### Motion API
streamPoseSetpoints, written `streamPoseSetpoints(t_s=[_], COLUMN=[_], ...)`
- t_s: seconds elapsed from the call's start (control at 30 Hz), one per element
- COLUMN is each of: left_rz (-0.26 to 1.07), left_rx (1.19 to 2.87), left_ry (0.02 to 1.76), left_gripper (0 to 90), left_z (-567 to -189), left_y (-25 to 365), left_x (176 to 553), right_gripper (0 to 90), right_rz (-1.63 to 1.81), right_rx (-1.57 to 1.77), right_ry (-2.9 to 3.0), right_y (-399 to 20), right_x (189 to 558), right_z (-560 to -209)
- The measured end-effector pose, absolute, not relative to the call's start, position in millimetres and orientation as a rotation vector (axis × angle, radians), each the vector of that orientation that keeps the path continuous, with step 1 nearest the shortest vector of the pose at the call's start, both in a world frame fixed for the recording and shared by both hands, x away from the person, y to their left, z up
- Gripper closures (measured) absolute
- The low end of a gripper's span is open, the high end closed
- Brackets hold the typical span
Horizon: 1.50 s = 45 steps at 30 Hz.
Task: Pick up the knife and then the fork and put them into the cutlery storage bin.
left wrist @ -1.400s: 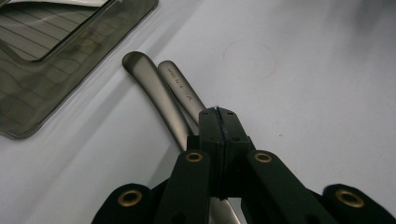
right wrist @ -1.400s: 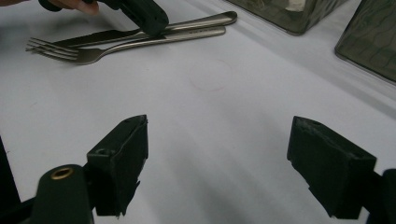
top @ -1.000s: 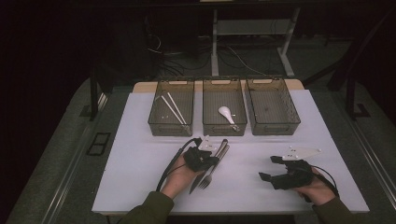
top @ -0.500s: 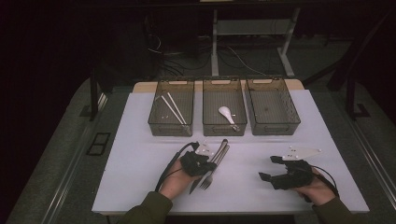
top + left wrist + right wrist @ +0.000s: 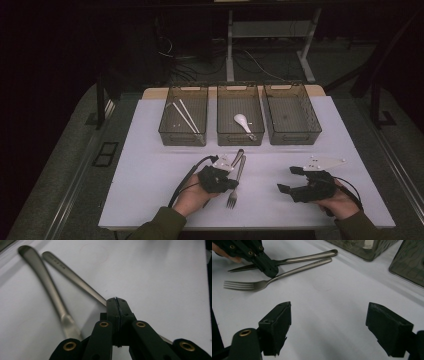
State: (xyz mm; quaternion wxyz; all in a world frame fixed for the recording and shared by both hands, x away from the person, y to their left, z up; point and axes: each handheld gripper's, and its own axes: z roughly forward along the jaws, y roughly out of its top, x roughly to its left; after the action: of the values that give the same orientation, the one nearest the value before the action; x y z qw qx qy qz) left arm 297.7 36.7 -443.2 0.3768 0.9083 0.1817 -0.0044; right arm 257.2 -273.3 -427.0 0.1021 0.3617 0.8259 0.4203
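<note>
While my left gripper [image 5: 227, 184] was down on the white table [image 5: 150, 175], its jaws were pressed fully together, with their tips resting against the handle of the fork [image 5: 259, 284]. From the left gripper view I honestly couldn't tell whether anything was pinched between them. The fork lay flat near the front middle of the table, tines pointing toward my side. A knife [image 5: 307, 257] sat just beside it, the two handles nearly meeting at the far end, so that was the main thing crowding the spot.

My right gripper [image 5: 290, 181] rested off to the right, well apart from the cutlery, jaws wide apart and holding nothing, just bare table between them.

Further back stood three mesh bins in a row: the left bin [image 5: 183, 120] had chopsticks [image 5: 185, 116] in it, the middle bin [image 5: 240, 120] a white spoon [image 5: 242, 121], and the right bin [image 5: 292, 117] looked bare. Plenty of open tabletop sat between the bins and the cutlery, and to the left of my left hand. The front edge ran close under both wrists.
</note>
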Motion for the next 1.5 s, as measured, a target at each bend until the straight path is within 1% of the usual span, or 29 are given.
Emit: streamPoseSetpoints(t_s=[0.13,0.27,0.43,0.57,0.7,0.83,1.2,1.5], left_rz=[-0.052,-0.026,0.005,0.033,0.047,0.024,-0.024,-0.048], left_rx=[2.314,2.358,2.330,2.341,2.311,2.354,2.345,2.325], left_ry=[0.416,0.361,0.384,0.432,0.497,0.475,0.414,0.369], left_gripper=[89.2,89.2,89.2,89.2,89.2,89.2,89.2,89.2], left_z=[-443,-445,-437,-436,-438,-442,-447,-450], left_y=[25,11,23,35,40,38,17,-11], left_x=[295,289,289,292,299,302,297,303], right_gripper=[20.2,20.3,20.3,20.3,20.2,20.2,20.3,20.3], right_rz=[1.249,1.250,1.256,1.253,1.251,1.250,1.270,1.290], right_rx=[1.067,1.074,1.075,1.068,1.072,1.068,1.084,1.097], right_ry=[2.436,2.429,2.427,2.434,2.433,2.432,2.408,2.385], right_y=[-274,-275,-276,-275,-274,-274,-278,-281], right_x=[258,258,259,258,258,257,259,262], right_z=[-426,-426,-426,-426,-426,-426,-423,-421])
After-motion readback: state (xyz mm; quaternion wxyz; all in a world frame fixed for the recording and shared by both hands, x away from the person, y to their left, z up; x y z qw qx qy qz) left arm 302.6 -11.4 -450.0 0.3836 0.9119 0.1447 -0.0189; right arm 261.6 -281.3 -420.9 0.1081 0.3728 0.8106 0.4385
